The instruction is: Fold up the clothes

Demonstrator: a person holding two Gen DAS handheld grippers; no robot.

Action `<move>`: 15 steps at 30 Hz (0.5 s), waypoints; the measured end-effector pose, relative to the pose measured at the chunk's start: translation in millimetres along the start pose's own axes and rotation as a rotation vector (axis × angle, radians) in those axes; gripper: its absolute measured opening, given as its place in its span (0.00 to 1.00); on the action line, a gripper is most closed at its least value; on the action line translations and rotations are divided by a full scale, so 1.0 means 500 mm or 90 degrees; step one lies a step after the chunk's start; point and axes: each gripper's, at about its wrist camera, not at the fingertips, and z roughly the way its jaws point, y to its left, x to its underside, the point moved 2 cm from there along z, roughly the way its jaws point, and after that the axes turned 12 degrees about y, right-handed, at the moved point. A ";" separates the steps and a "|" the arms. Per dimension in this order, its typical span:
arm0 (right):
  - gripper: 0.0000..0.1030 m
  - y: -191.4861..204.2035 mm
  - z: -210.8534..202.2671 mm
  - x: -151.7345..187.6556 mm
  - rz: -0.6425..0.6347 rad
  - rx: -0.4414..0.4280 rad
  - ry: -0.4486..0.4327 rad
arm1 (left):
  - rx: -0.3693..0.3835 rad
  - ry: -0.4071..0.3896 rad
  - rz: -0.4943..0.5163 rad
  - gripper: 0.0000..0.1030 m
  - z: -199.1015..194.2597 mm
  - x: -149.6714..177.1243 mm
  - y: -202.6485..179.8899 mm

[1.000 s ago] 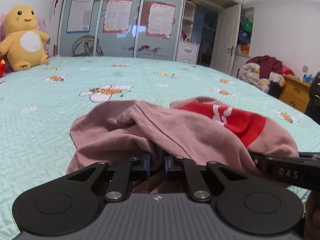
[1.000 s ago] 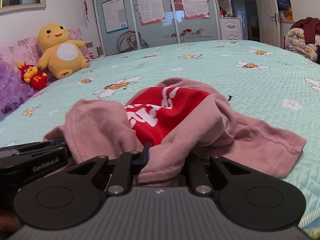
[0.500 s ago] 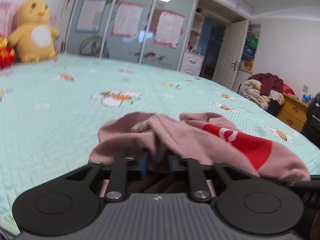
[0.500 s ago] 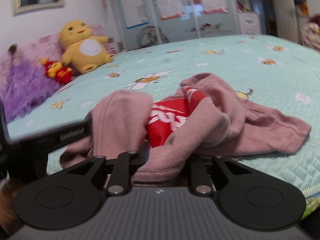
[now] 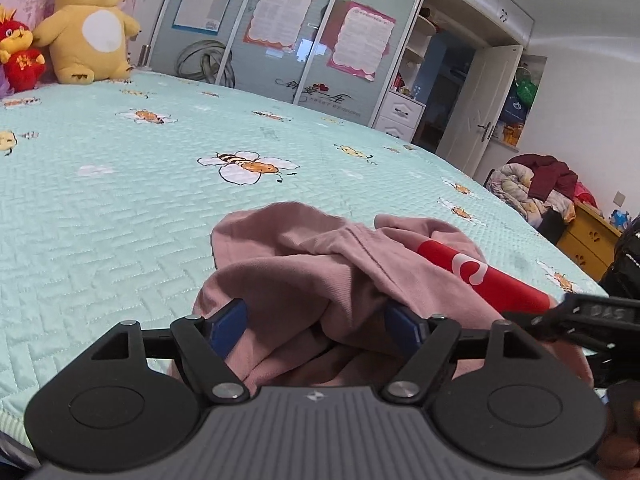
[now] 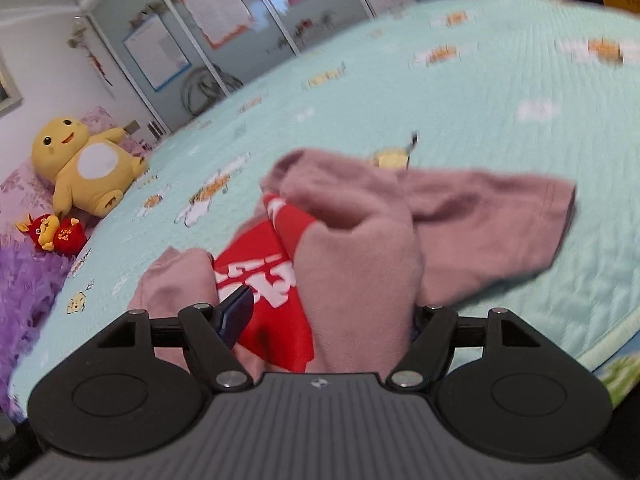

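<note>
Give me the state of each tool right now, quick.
Left tool: open, jaws just spread, pink shirt lying loose between them.
Right tool: open, jaws just spread, same shirt bunched between them.

A dusty-pink garment [image 5: 320,276] with a red printed panel bearing white lettering lies crumpled on the mint bedspread [image 5: 100,216]. One sleeve trails flat to the right.

- The pink garment [image 6: 360,248] carries white block lettering on its red panel [image 6: 264,280]; folds hide most of it and no word reads whole.
- The wardrobe door [image 5: 316,60] bears dark script lettering low on the glass, too small to read.
- Posters [image 5: 280,16] on the doors hold printed text, illegible.
</note>
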 end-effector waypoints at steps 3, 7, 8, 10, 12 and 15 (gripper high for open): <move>0.20 0.036 0.003 0.014 -0.032 -0.028 0.021 | 0.004 -0.003 -0.012 0.77 -0.005 -0.001 0.008; 0.09 0.083 -0.021 0.045 -0.103 -0.051 0.024 | 0.010 -0.018 -0.033 0.77 -0.020 -0.003 0.018; 0.09 0.091 -0.025 0.054 -0.114 -0.060 0.030 | 0.008 -0.020 -0.036 0.77 -0.022 -0.004 0.020; 0.09 0.104 -0.032 0.073 -0.136 -0.069 0.040 | 0.007 -0.022 -0.037 0.77 -0.025 -0.006 0.022; 0.09 0.111 -0.031 0.093 -0.160 -0.059 0.047 | 0.005 -0.021 -0.034 0.77 -0.028 -0.007 0.021; 0.09 0.111 -0.020 0.107 -0.177 -0.034 0.055 | -0.010 -0.020 -0.012 0.77 -0.031 -0.006 0.013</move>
